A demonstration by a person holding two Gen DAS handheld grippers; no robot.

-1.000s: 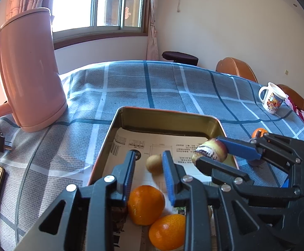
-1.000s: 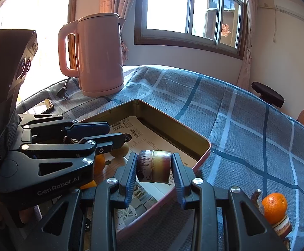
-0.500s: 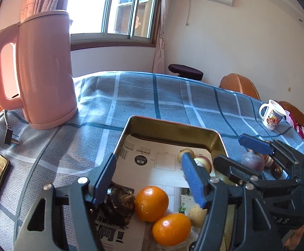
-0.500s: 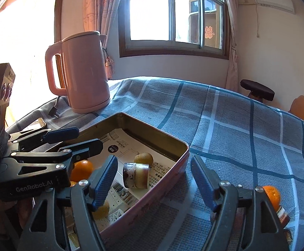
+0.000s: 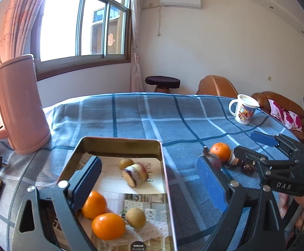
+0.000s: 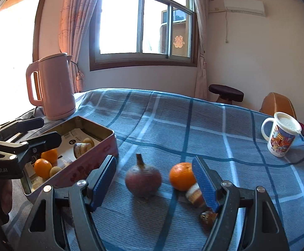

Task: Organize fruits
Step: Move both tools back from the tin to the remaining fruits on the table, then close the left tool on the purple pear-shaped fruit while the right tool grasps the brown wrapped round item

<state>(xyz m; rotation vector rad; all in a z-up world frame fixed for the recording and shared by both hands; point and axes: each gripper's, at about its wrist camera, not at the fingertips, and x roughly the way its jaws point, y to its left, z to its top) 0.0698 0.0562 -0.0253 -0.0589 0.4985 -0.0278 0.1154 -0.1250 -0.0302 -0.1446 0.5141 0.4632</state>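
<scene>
The right gripper (image 6: pixel 154 179) is spread wide and empty over the blue checked tablecloth (image 6: pixel 214 129), a dark red fruit (image 6: pixel 143 179) between its fingers, stem pointing up and slightly left. An orange (image 6: pixel 181 175) sits just beside it, and two small things behind the right finger are partly hidden (hard to identify). The left gripper (image 5: pixel 150 179) is also wide open, above the tin tray (image 5: pixel 163 167). In the tray lie two oranges (image 5: pixel 108 226), two small brown fruits and a purple-skinned piece (image 5: pixel 134 174), its long axis running lower left to upper right.
</scene>
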